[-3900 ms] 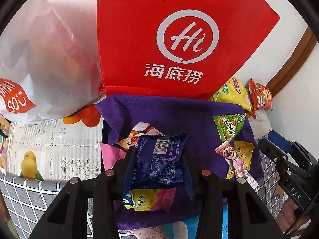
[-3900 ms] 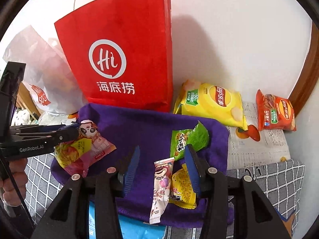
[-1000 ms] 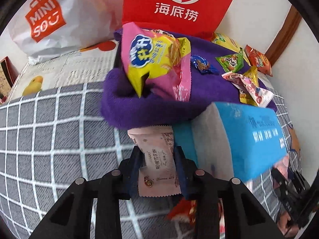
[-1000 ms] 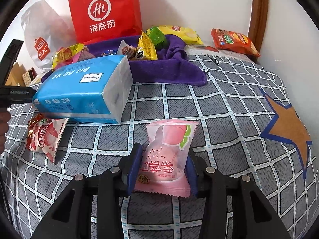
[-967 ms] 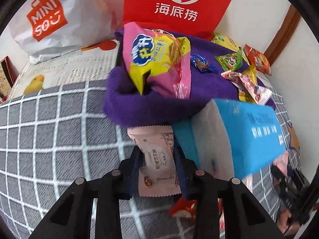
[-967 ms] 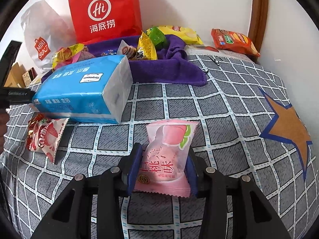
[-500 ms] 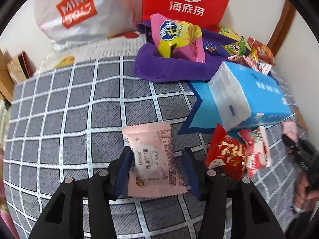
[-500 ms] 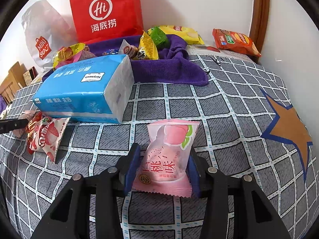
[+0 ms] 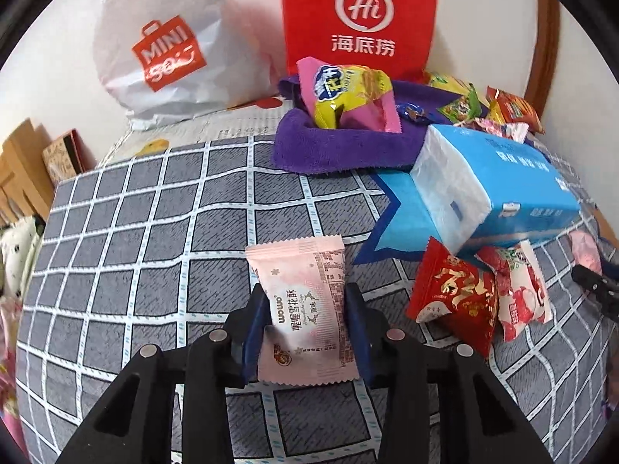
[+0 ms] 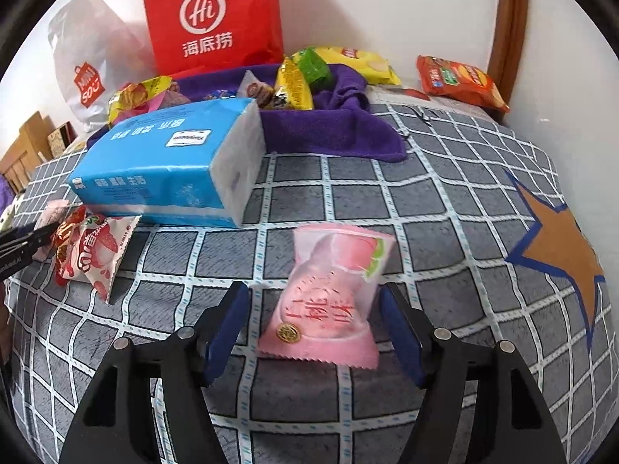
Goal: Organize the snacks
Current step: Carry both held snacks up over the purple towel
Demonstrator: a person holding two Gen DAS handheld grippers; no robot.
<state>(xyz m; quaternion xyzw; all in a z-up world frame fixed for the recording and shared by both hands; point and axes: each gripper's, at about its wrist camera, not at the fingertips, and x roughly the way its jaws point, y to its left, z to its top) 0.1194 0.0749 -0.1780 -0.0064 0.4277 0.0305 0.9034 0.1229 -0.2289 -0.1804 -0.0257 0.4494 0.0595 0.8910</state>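
**Two pink packets on the checked cloth**

The left gripper [image 9: 305, 321] is clamped on a pale pink packet [image 9: 305, 309], its jaws having just closed in on it. The right gripper [image 10: 311, 324] has just been opening; its jaws stand apart, clear of a peach packet [image 10: 329, 301] lying between them on the checked cloth [image 10: 445, 201]. A blue tissue pack [image 10: 170, 162] lies farther off, to the left.

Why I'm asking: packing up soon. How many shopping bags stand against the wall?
2: a red bag behind the purple towel, and a white bag to its left. Others may be hidden.
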